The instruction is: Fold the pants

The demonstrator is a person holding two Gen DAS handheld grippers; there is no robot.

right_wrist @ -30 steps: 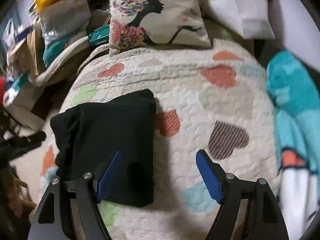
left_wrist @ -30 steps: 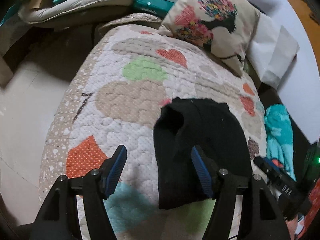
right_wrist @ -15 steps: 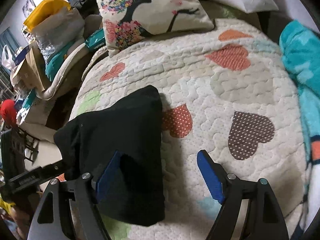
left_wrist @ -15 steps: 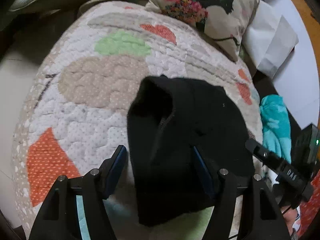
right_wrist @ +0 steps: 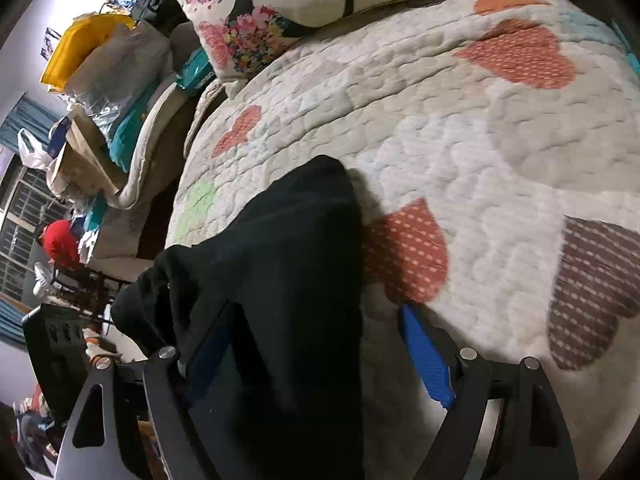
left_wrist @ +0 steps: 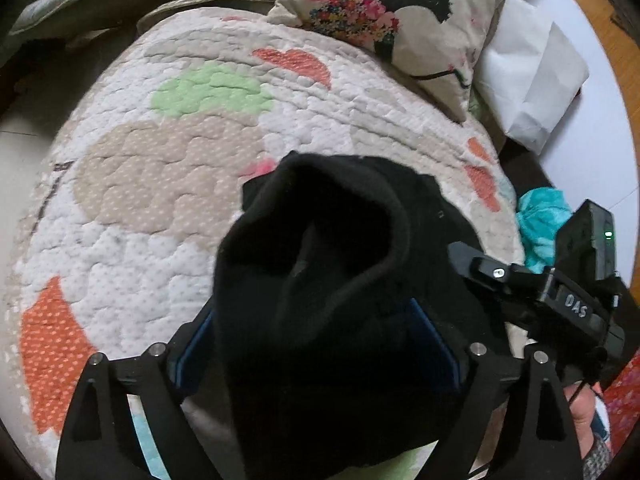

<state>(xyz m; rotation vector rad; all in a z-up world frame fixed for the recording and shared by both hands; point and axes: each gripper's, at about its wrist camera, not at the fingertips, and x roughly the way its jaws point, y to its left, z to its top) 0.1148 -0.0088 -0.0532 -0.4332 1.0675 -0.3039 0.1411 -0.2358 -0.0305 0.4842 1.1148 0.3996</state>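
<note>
Soft black pants (left_wrist: 320,280) bunched on quilt (left_wrist: 160,184); both claws opening, astride fabric.

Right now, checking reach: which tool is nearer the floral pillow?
Hard to call. Both tools, left and right, straddle the black pants, well short of the pillow.

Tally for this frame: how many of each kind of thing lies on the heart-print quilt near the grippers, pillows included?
Black pants: 1
Floral-print pillow: 1
White pillow: 1
Teal cloth beside the quilt: 1
Total: 4
</note>
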